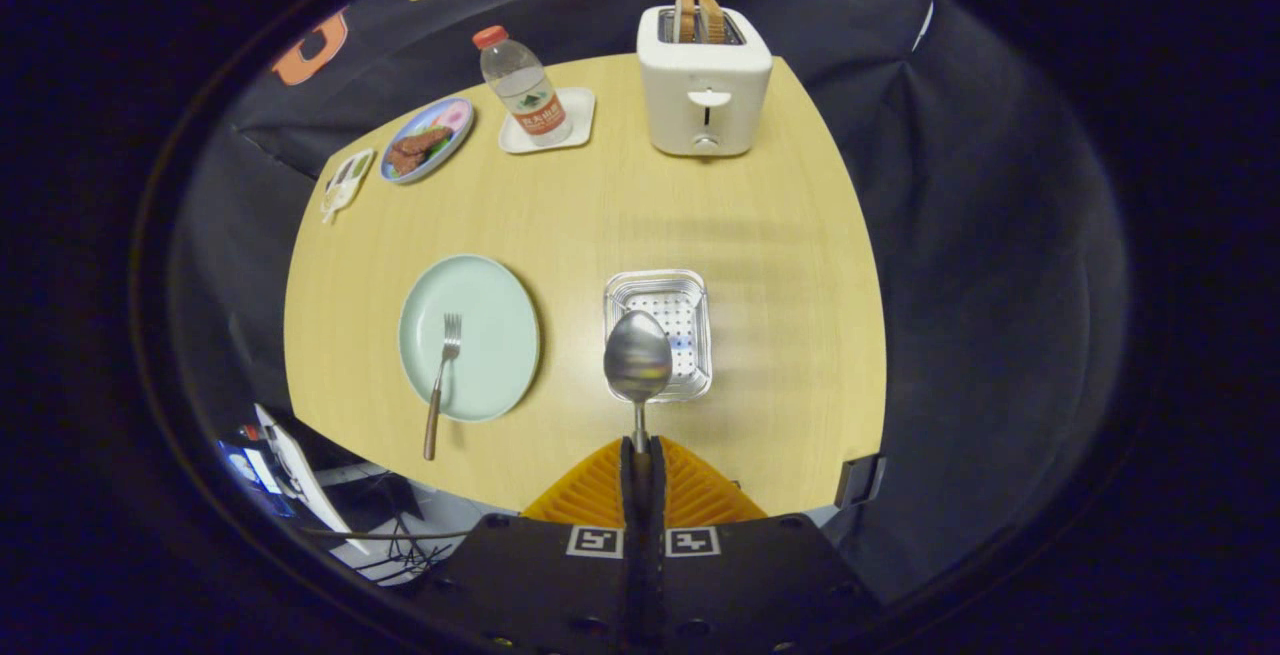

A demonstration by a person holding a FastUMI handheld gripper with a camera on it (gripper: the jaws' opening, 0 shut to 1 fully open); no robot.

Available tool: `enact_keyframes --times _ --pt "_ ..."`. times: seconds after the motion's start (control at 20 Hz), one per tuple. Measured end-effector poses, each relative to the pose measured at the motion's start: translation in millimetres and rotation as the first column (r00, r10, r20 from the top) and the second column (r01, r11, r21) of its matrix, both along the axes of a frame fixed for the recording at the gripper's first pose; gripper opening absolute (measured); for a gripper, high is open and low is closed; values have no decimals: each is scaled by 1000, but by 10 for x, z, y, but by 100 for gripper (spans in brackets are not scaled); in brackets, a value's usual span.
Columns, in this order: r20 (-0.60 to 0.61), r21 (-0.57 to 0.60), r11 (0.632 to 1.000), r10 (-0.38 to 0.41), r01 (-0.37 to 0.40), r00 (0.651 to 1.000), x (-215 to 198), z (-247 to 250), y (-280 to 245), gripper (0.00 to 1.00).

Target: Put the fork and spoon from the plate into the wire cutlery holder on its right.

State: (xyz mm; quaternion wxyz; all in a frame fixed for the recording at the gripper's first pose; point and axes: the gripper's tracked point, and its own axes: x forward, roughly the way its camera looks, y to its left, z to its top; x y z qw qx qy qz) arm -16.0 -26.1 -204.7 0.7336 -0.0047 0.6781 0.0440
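Gripper view: claw (640, 455) is clamped on the spoon (638, 360), both fingers pressed together on its thin handle, bowl sticking straight out ahead of the fingertips. Spoon bowl hangs over the near edge of the wire cutlery holder (690, 285), a small metal mesh basket sitting just ahead of the claw on the wooden table (650, 205); whether the spoon touches the basket, cannot tell. Ahead and to the left of the claw, the pale green plate (490, 305) lies flat on the table, apart from the basket. Fork (442, 375) lies on the plate, tines pointing away from the claw, brown handle hanging over the plate's near rim onto the table. Well beyond the holder, at the far table edge, a white toaster (705, 85) with two slices of bread (697, 17) standing up in its slots. Left of the toaster, a water bottle (520, 85) with a red cap stands on a small white tray (580, 120). Farther left, a colourful plate (440, 130) with brown food on it, and beside that a small white dish (345, 180) at the table corner.
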Motion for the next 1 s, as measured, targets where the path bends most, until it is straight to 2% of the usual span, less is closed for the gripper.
enact_keyframes --times 0.35,0.4,0.45,0.55,0.6,0.7,0.9,1.0 --pt "-86 40 997 -68 71 994 110 -227 -13 2" --pt "-83 52 995 -79 84 993 147 -247 11 10" --pt "-75 63 993 -92 97 993 182 -269 21 12" --pt "-54 80 991 -107 111 993 233 -239 39 24" --pt "-34 83 990 -114 117 993 267 -221 49 38" --pt "40 90 989 -122 118 992 363 -134 63 54" --pt "214 85 995 -76 59 974 459 71 159 83" --pt "304 96 995 -61 33 951 443 182 297 89"
